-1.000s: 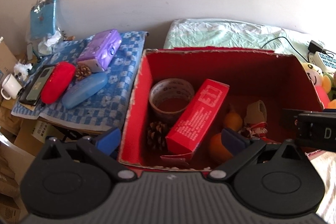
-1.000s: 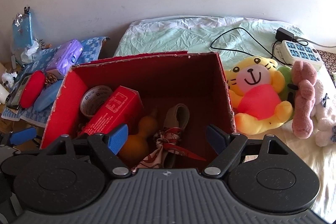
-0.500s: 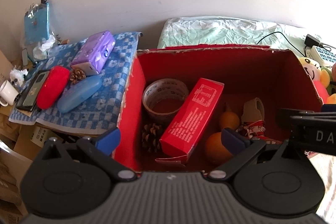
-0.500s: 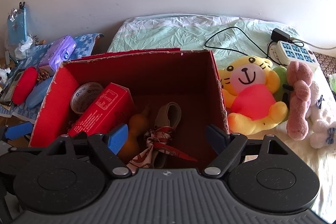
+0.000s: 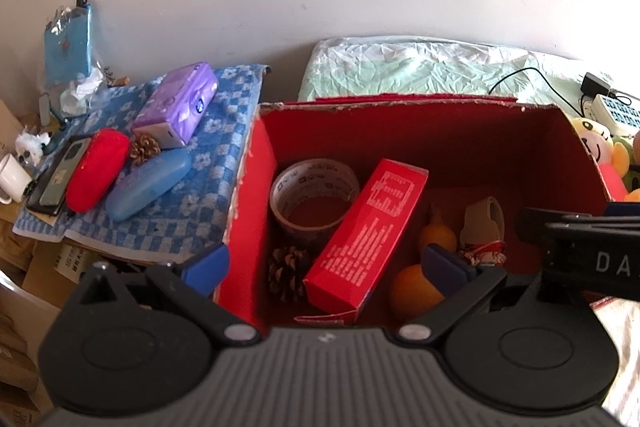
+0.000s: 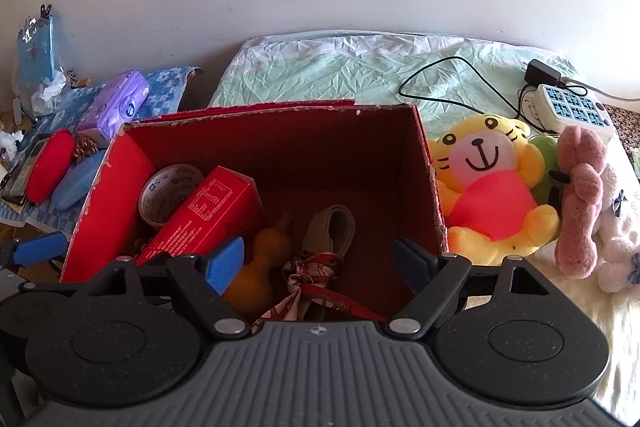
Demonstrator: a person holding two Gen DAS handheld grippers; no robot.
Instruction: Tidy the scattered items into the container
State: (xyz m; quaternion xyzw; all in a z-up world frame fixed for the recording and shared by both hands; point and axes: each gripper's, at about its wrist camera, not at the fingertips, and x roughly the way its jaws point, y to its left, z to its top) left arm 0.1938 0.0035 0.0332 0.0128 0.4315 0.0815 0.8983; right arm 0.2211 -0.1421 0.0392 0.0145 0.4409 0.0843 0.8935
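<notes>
A red cardboard box [image 5: 440, 123] [image 6: 280, 131] stands on the bed and holds a tape roll [image 5: 314, 195], a red carton [image 5: 368, 235], a pine cone [image 5: 286, 273], an orange gourd [image 6: 260, 259], a strap and a red patterned cloth [image 6: 316, 267]. My left gripper [image 5: 326, 267] hovers open over the box's near left side, empty. Over the box's near edge my right gripper [image 6: 318, 261] is open and empty too. On a blue checked cloth [image 5: 208, 155] left of the box lie a purple tissue pack [image 5: 176, 105], a red case [image 5: 96, 169], a blue case [image 5: 148, 185] and a second pine cone [image 5: 144, 149].
Plush toys, a yellow tiger [image 6: 492, 183] and a pink one [image 6: 580, 195], lie right of the box beside a power strip [image 6: 572, 109] with a cable. A white mug [image 5: 12, 177], a phone [image 5: 56, 179] and cardboard boxes sit far left. A wall runs behind.
Both cameras drifted slightly; the box sits a little further right in the left wrist view than half a second ago. Both grippers stay open and empty, and no object moved.
</notes>
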